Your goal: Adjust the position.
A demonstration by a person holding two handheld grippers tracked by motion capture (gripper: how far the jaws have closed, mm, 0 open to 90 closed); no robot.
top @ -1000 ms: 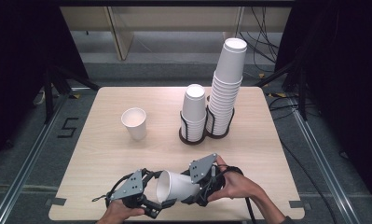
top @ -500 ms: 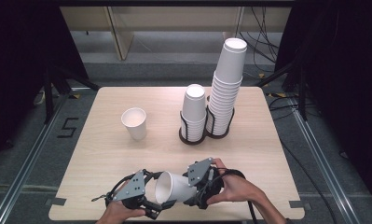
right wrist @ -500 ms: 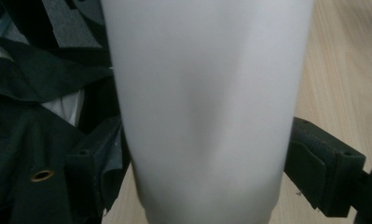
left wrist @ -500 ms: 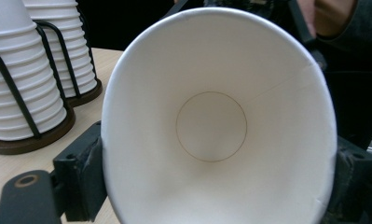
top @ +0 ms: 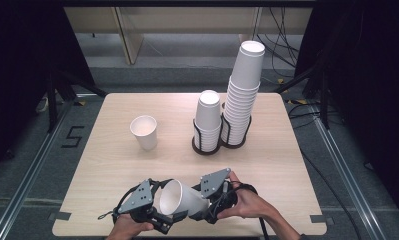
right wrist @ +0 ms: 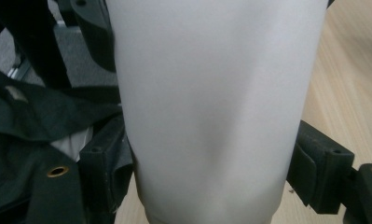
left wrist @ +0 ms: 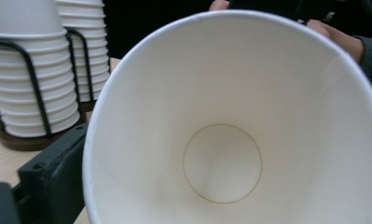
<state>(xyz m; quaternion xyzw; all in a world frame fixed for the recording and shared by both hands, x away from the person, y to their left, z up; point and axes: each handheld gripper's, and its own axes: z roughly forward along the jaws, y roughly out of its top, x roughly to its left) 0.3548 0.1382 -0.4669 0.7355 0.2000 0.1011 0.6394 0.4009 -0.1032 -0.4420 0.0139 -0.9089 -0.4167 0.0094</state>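
At the table's [top: 107, 165] near edge, your left gripper [top: 154, 212] meets the mouth of a paper cup [top: 184, 197] lying on its side. Its jaws have just been opening and now stand released about the rim, one black jaw beside the cup's outer wall in the left gripper view, where you look straight down the cup [left wrist: 221, 163] to its base. The cup's long axis runs level across the table, mouth to your left, base to your right. There your right gripper [top: 214, 200] is clenched on the cup, its jaws pressed to both sides of the white wall [right wrist: 211, 116] in the right gripper view. So the cup now hangs from the right hand alone, and any next move likely falls to that hand. Farther back stand a lone upright cup [top: 144, 132] and, to its right, two cup stacks [top: 232, 110] in a wire rack [top: 207, 142].
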